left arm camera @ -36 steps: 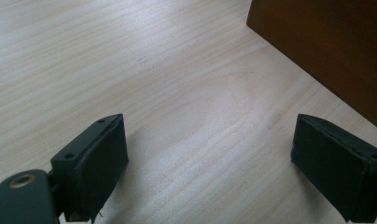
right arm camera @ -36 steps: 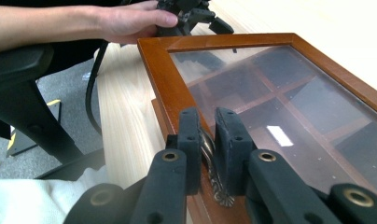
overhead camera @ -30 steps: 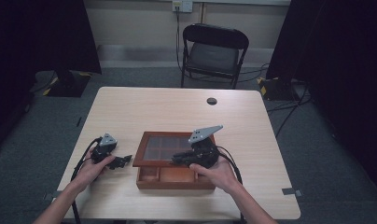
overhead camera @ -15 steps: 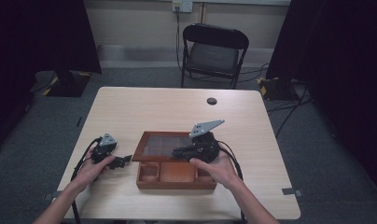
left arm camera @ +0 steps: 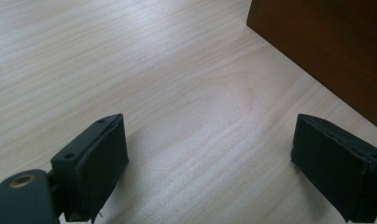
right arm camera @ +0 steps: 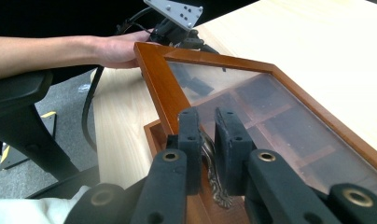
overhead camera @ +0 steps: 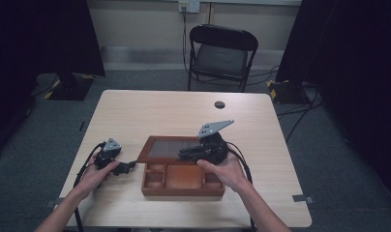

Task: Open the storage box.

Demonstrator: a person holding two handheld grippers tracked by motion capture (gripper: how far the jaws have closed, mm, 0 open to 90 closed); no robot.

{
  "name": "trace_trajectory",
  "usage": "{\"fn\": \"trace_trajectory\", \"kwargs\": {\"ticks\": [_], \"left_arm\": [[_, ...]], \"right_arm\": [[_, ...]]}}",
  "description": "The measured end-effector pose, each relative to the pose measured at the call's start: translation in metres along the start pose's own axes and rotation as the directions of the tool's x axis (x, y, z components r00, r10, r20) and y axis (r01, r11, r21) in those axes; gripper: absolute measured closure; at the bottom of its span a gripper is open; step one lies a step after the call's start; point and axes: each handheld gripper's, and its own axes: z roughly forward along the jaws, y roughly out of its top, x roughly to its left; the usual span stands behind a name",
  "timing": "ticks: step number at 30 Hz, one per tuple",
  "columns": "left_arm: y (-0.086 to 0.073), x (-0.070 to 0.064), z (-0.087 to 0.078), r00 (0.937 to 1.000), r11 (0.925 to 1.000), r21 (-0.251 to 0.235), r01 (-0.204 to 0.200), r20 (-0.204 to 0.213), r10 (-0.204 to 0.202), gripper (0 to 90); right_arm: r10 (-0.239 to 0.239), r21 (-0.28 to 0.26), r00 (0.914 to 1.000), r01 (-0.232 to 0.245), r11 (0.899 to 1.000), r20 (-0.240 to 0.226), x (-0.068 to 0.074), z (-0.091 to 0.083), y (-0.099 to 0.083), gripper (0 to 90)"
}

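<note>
A brown wooden box (overhead camera: 183, 190) with small compartments sits near the table's front edge. Its glass-paned lid (overhead camera: 167, 147) is tilted up, hinged at the far side. My right gripper (overhead camera: 185, 153) is shut on the brass handle (right arm camera: 214, 179) at the lid's front edge and holds the lid (right arm camera: 270, 112) raised. To the left of the box, my left gripper (overhead camera: 129, 166) rests low over the table. Its jaws stand wide open with nothing between them (left arm camera: 210, 172), and the box's side wall (left arm camera: 326, 42) is just ahead on the right.
A black folding chair (overhead camera: 221, 53) stands beyond the table's far edge. A small dark round mark (overhead camera: 219, 104) lies on the far part of the tabletop (overhead camera: 159, 111). Cables trail from both grippers toward the front edge.
The right gripper has lifted the lid's front edge higher, opening the box further. The left gripper has hardly moved.
</note>
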Motion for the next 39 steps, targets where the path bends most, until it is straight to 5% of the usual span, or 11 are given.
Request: {"fn": "trace_trajectory", "kwargs": {"ticks": [39], "left_arm": [[0.000, 0.001, -0.001, 0.9999, 0.9999, 0.009, -0.014, -0.005, 0.014, 10.0]], "right_arm": [[0.009, -0.047, 0.9996, -0.008, 0.999, 0.028, -0.007, -0.006, 0.016, 82.1]]}}
